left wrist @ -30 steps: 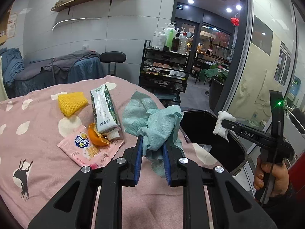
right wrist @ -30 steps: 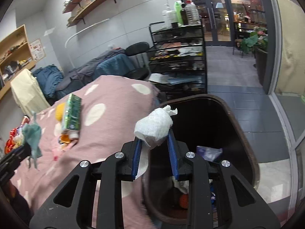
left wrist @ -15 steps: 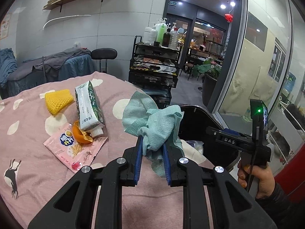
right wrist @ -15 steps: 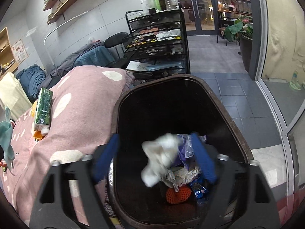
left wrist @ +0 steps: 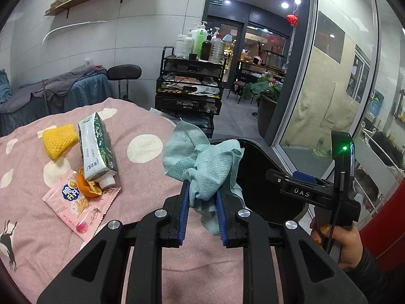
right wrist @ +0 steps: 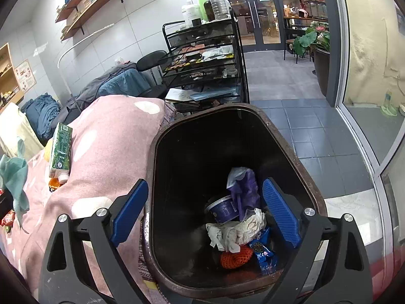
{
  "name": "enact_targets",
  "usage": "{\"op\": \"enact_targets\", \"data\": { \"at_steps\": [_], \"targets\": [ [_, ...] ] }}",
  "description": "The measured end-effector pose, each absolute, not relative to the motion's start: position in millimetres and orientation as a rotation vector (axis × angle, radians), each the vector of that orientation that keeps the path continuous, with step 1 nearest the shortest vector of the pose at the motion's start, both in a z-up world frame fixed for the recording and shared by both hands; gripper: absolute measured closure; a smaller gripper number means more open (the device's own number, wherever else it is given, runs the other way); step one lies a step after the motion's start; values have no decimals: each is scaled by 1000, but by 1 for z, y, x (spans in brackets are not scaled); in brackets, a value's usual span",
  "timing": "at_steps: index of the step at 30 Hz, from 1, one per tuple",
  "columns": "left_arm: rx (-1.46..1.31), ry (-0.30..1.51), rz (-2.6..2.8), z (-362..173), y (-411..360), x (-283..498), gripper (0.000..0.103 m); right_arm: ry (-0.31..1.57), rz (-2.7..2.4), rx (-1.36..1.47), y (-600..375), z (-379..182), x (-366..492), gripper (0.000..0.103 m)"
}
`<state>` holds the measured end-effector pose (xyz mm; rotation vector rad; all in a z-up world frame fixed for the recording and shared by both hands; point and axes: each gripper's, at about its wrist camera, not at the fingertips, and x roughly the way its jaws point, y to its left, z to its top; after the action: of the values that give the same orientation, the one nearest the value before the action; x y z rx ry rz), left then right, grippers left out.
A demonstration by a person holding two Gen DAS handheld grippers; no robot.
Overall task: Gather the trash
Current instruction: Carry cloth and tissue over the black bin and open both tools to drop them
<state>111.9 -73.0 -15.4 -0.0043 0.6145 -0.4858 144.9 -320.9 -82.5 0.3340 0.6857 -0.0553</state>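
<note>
My left gripper [left wrist: 202, 190] is shut on a crumpled teal cloth [left wrist: 202, 162], held over the pink dotted blanket [left wrist: 141, 126] beside the dark bin [left wrist: 258, 177]. On the blanket lie a green-and-white carton [left wrist: 96, 149], a yellow foam net [left wrist: 59, 139], an orange peel [left wrist: 88, 188] and a pink snack packet [left wrist: 78, 207]. My right gripper [right wrist: 205, 185] hangs above the bin [right wrist: 286, 136], its jaws opening wide with nothing between them. A white tissue [right wrist: 240, 230] lies on the trash inside. The teal cloth [right wrist: 15, 174] and carton [right wrist: 60, 149] show at the left.
The bin also holds a blue tub [right wrist: 222, 209], a purple bag [right wrist: 243, 185], an orange net [right wrist: 235, 257] and a blue wrapper [right wrist: 263, 250]. A black trolley with bottles [left wrist: 189, 88] and a stool [left wrist: 124, 72] stand behind the bed. A glass wall [left wrist: 329, 88] runs along the right.
My right gripper opened and the white tissue fell from it into the bin. That gripper sank lower over the bin. My left gripper, still holding the teal cloth, drifted toward the bin.
</note>
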Motion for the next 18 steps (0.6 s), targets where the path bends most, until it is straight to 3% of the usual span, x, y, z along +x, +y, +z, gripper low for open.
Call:
{"op": "enact_targets", "data": {
  "at_steps": [18],
  "targets": [
    [18, 672, -608, -17, -130, 134, 83, 628, -146, 335, -338, -74, 125, 9]
  ]
}}
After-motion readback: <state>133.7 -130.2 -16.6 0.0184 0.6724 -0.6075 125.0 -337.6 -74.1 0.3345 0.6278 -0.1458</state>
